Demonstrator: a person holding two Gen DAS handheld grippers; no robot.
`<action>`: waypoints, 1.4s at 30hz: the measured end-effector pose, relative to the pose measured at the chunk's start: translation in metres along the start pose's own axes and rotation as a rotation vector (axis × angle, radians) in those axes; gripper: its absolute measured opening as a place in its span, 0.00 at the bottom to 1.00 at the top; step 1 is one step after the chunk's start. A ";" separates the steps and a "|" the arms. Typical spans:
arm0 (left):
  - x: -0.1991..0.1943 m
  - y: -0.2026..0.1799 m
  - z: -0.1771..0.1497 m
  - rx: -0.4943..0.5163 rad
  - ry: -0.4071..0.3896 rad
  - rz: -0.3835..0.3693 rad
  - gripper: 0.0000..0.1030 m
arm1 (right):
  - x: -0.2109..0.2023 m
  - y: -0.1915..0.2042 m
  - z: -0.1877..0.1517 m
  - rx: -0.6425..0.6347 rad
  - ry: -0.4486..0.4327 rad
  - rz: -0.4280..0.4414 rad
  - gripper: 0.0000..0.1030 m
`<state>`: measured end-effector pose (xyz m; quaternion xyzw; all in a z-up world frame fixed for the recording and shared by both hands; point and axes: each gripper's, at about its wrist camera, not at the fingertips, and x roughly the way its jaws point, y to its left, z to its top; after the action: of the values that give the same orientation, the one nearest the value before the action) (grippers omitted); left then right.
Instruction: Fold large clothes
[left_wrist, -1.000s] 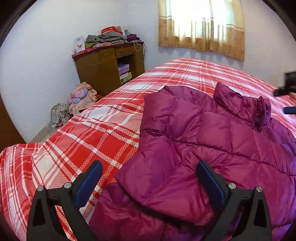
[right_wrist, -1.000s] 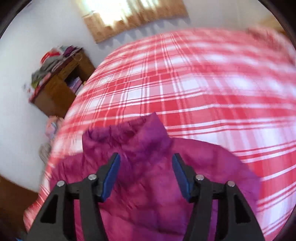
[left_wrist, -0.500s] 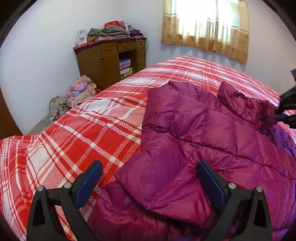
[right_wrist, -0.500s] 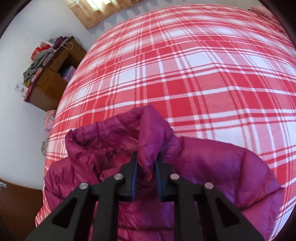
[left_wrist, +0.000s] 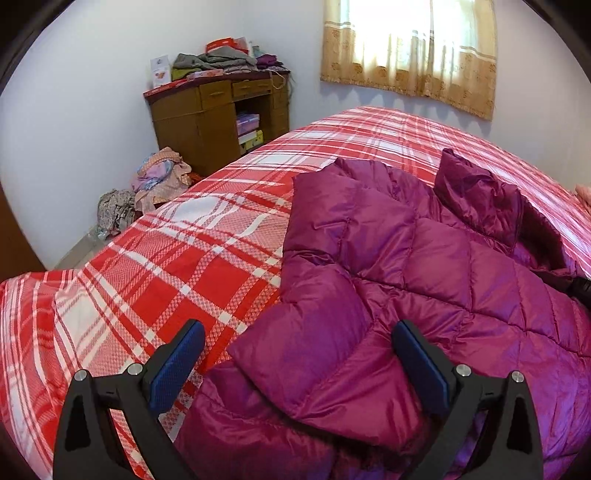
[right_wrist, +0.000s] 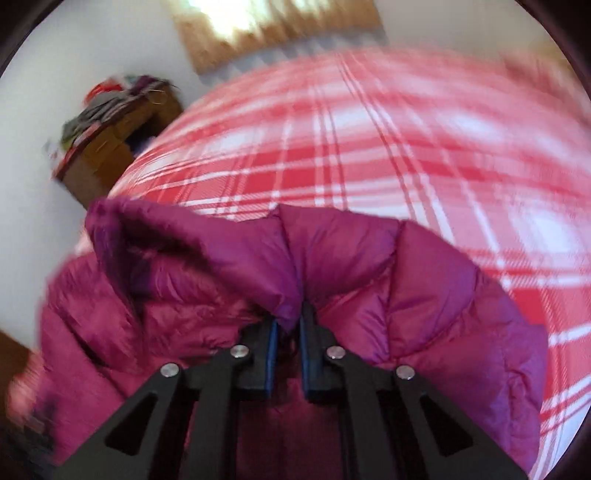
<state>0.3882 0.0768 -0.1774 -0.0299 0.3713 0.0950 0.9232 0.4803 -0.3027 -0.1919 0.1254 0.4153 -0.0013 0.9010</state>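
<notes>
Two tongs work one magenta puffer jacket (left_wrist: 424, 280) spread on the red plaid bed (left_wrist: 177, 258). Right tongs (right_wrist: 287, 325) have just been closing and now pinch a fold of the jacket near its collar (right_wrist: 207, 243), which rises toward 10 o'clock. Left tongs (left_wrist: 295, 362) stand wide apart, gripping nothing, over a folded sleeve (left_wrist: 306, 354); the jacket's body stretches toward 2 o'clock.

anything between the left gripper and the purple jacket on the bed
Nothing visible is in the way. The left gripper hangs open right over the folded sleeve of the purple jacket, with only air between its pads and the fabric. The right gripper is already shut on the jacket near its collar.
</notes>
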 end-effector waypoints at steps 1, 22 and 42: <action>-0.004 -0.002 0.005 0.018 -0.002 0.001 0.99 | -0.003 0.005 -0.004 -0.030 -0.028 -0.027 0.13; 0.066 -0.182 0.117 0.230 0.058 0.043 0.47 | -0.004 -0.015 -0.006 0.066 -0.058 0.077 0.12; 0.070 -0.075 0.050 -0.078 0.087 0.001 0.21 | -0.027 -0.024 -0.006 0.083 -0.037 0.072 0.23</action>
<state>0.4867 0.0205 -0.1904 -0.0697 0.4072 0.1086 0.9042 0.4558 -0.3277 -0.1811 0.1773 0.3936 0.0115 0.9020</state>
